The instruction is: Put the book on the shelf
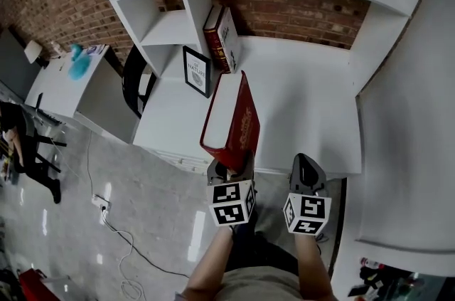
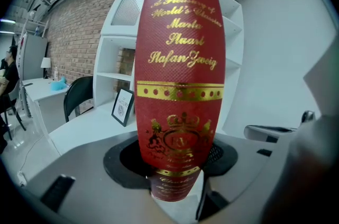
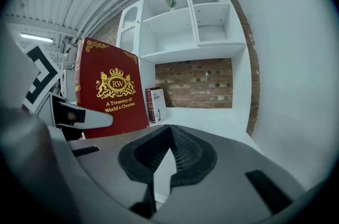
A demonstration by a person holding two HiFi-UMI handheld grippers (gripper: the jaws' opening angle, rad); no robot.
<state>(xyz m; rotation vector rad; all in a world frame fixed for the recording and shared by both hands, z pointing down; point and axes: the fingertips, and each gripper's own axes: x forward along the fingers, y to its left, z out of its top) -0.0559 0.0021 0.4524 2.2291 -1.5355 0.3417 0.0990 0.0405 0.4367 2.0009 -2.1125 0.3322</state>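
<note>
The book (image 1: 231,118), a thick red volume with gold lettering, is upright in the air over the near edge of the white shelf (image 1: 306,93). Its lower end is clamped between the jaws of our left gripper (image 1: 231,168), and its spine faces back toward us. Our right gripper (image 1: 303,163) hangs at 3 o'clock of the left one, its jaws together on nothing, clear of the book. In the head view, a second red book (image 1: 222,36) leans against the shelf's upright at 12 o'clock from the held one, and a small framed print (image 1: 197,70) stands at about 10 o'clock. We judge the step in hand to be the carry: the book is gripped but not yet set down. The next move calls for bringing it toward 12 o'clock, keeping it upright, and standing it beside the leaning book without knocking the print.
</note>
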